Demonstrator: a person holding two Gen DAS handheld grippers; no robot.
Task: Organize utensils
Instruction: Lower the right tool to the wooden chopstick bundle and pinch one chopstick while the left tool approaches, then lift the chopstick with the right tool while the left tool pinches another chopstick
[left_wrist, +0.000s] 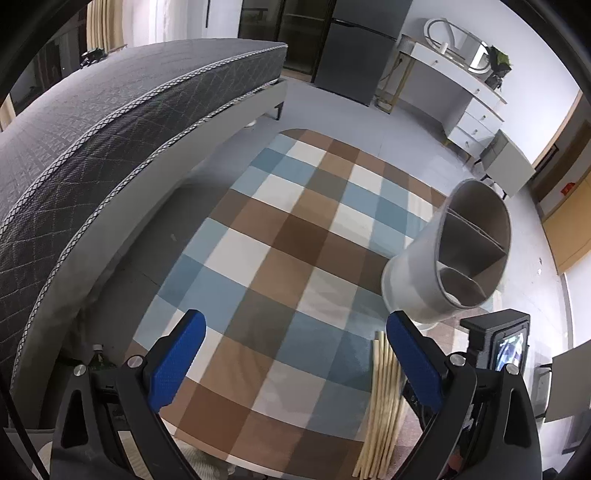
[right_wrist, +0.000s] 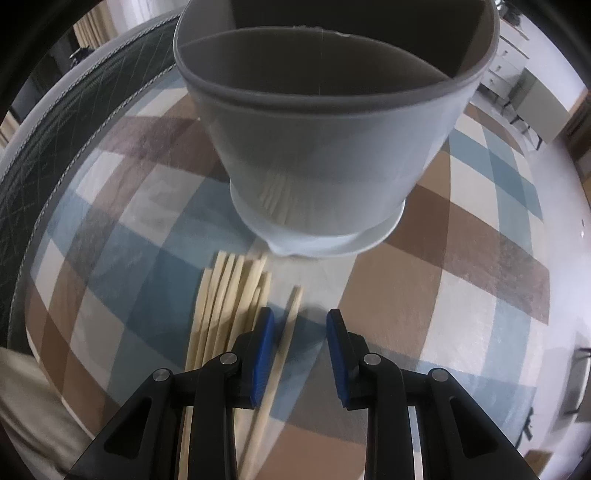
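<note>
A grey utensil holder (left_wrist: 448, 254) with inner dividers stands on a glass table over a checked rug; it fills the top of the right wrist view (right_wrist: 325, 147). A bundle of pale wooden chopsticks (left_wrist: 382, 402) lies flat in front of it, also in the right wrist view (right_wrist: 225, 306). One chopstick (right_wrist: 284, 339) lies apart, between the right fingers beside the left pad. My right gripper (right_wrist: 301, 332) is open, low over the chopsticks. My left gripper (left_wrist: 295, 354) is wide open and empty, left of the bundle.
A dark quilted mattress on a bed frame (left_wrist: 110, 140) runs along the left. A dark fridge (left_wrist: 362, 48) and a white dresser (left_wrist: 461, 88) stand at the back. The right gripper's body (left_wrist: 498, 347) shows at the lower right.
</note>
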